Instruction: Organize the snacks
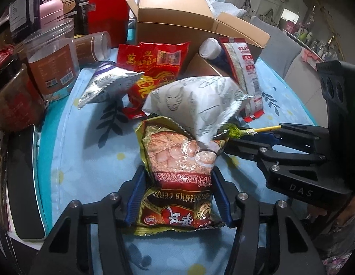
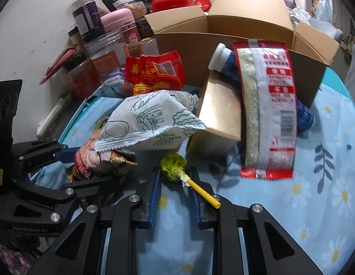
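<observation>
My left gripper (image 1: 177, 183) is shut on a gold and red cereal packet (image 1: 177, 171), its blue pads pressing both sides; it also shows in the right wrist view (image 2: 90, 160). A white printed packet (image 1: 195, 100) lies on the cereal packet's top. My right gripper (image 2: 175, 178) is open around a green-wrapped lollipop (image 2: 174, 166) with a yellow stick, which lies on the cloth between the fingers; the lollipop also shows in the left wrist view (image 1: 234, 129). An open cardboard box (image 2: 234, 23) stands behind.
A red and white long packet (image 2: 266, 105), a blue bottle (image 2: 225, 61), a small gold box (image 2: 221, 112) and a red packet (image 2: 154, 73) lie before the box. Jars (image 1: 51, 64) and tins crowd the left. A blue flowered cloth (image 2: 315, 183) covers the table.
</observation>
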Tool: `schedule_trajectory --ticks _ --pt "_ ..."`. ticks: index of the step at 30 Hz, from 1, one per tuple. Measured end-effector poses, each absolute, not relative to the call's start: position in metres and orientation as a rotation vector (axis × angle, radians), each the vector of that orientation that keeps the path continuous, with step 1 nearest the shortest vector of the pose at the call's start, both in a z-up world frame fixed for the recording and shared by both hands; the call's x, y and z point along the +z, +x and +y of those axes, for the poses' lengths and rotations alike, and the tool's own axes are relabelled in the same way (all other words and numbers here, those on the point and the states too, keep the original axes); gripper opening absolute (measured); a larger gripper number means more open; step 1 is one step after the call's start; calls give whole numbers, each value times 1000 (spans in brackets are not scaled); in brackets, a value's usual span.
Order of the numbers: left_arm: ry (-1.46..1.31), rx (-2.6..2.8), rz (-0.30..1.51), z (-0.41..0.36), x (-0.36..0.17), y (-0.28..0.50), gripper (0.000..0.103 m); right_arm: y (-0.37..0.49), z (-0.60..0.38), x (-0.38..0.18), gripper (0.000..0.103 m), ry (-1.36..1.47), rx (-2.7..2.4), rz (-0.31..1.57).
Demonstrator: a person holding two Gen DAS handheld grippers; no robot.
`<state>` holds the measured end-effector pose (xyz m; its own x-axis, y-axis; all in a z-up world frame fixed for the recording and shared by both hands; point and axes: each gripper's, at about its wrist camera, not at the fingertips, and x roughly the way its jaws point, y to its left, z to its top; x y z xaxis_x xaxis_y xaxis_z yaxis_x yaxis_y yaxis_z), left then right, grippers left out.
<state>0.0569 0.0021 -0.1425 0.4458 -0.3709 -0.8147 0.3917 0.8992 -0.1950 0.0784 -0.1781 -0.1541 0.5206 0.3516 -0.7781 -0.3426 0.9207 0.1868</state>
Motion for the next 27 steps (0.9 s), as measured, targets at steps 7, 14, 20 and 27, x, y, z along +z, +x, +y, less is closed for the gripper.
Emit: schedule_trajectory --ticks 7,14,20,27 --pt "35 -510 1016 -12 -141 41 54 51 -193 -152 24 13 391 938" --pt "47 -547 1042 -26 -141 31 54 28 -207 -149 24 15 372 939" --pt "98 -526 1038 -39 -146 33 54 26 -210 -153 24 20 364 941" --pt "170 -506 1016 -55 -149 34 60 34 -205 -154 24 -7 367 934"
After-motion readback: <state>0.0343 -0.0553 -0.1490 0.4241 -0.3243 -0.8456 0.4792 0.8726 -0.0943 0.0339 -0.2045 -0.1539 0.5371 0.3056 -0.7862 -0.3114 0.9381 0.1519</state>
